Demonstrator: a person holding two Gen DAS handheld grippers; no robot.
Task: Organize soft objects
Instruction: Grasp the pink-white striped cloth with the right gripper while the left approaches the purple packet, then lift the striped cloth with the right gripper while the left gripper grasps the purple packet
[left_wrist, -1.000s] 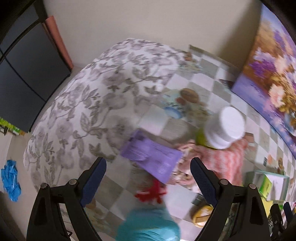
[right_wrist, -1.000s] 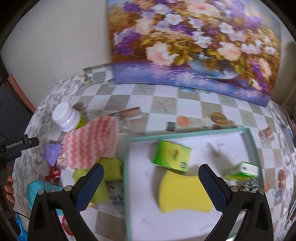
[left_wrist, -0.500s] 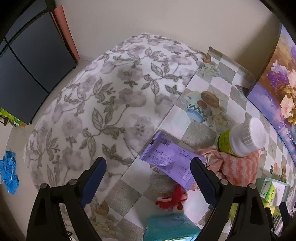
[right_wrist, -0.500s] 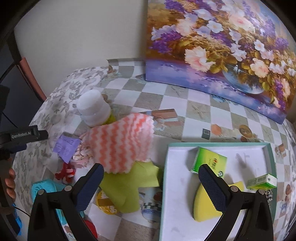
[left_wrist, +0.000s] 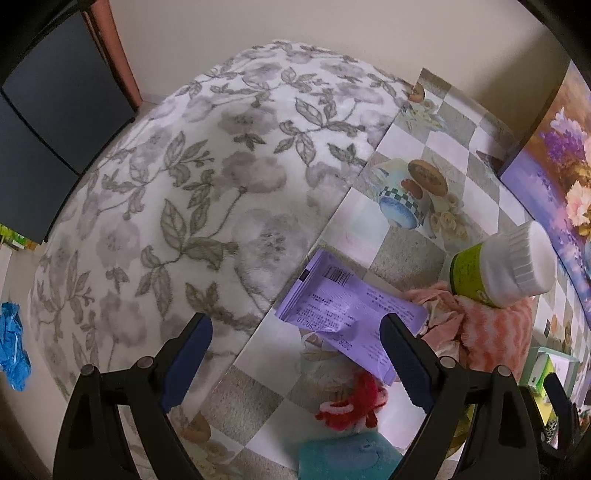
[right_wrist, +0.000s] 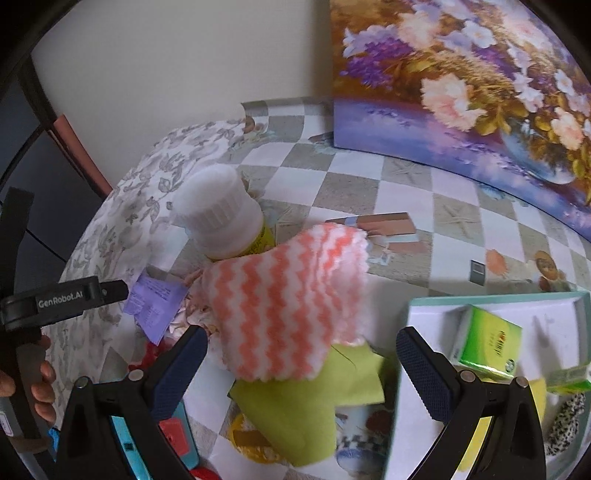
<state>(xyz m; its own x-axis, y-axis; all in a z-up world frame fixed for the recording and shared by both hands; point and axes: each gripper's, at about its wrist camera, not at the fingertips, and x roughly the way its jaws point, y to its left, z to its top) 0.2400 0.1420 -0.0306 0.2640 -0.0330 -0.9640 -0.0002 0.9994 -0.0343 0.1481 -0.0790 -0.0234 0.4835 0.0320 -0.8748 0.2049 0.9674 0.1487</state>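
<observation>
Checkered tablecloth (right_wrist: 402, 192) half-buried in clutter; pink zigzag cloth (right_wrist: 288, 302) drapes over the green cloth (right_wrist: 306, 402), masking the white-capped bottle's (right_wrist: 218, 218) label; purple packet's (left_wrist: 343, 310) print is unreadable; "GenRobot.AI" marks the left gripper (left_wrist: 295, 354), spread, empty; right gripper (right_wrist: 299, 365) likewise gapes above the zigzag cloth.

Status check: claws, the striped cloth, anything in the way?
Both claws open, empty: left claw, right claw. Striped cloth untouched, draped over green cloth. White-capped bottle touches its far edge.
</observation>
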